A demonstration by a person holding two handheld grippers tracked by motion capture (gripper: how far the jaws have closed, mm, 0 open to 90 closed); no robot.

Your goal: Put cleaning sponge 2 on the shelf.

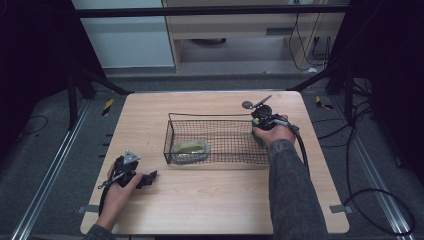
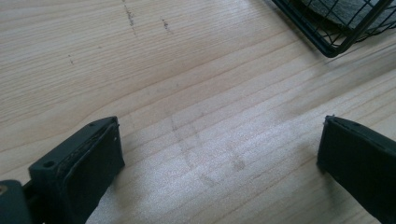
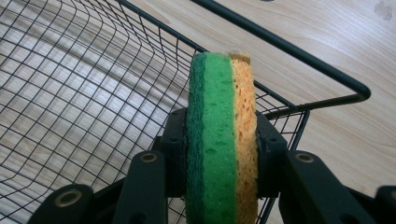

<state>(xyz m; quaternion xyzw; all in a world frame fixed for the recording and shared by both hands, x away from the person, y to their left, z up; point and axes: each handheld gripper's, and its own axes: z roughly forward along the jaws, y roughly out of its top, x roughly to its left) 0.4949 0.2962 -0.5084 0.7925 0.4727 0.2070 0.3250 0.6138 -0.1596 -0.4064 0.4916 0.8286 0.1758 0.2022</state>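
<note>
A green and orange sponge [image 3: 219, 93] stands on edge between the jaws of my right gripper [image 3: 222, 140], which is shut on it. It hangs just inside the right end of a black wire basket [image 3: 299, 49], near a corner. From above, the right gripper [image 1: 261, 131] and the sponge [image 1: 259, 139] sit at the right end of the basket [image 1: 210, 116]. A yellow-green item [image 1: 190, 149] lies in the basket's front left part. My left gripper [image 1: 147, 179] rests low over the table at the front left, open, with bare wood between its jaws [image 2: 219, 140].
The wooden table [image 1: 210, 200] has free room in front of the basket and to its left. A corner of the basket [image 2: 336, 42] shows ahead of the left gripper. Cables trail off the table's right side [image 1: 350, 150]. Dark floor and metal rails surround the table.
</note>
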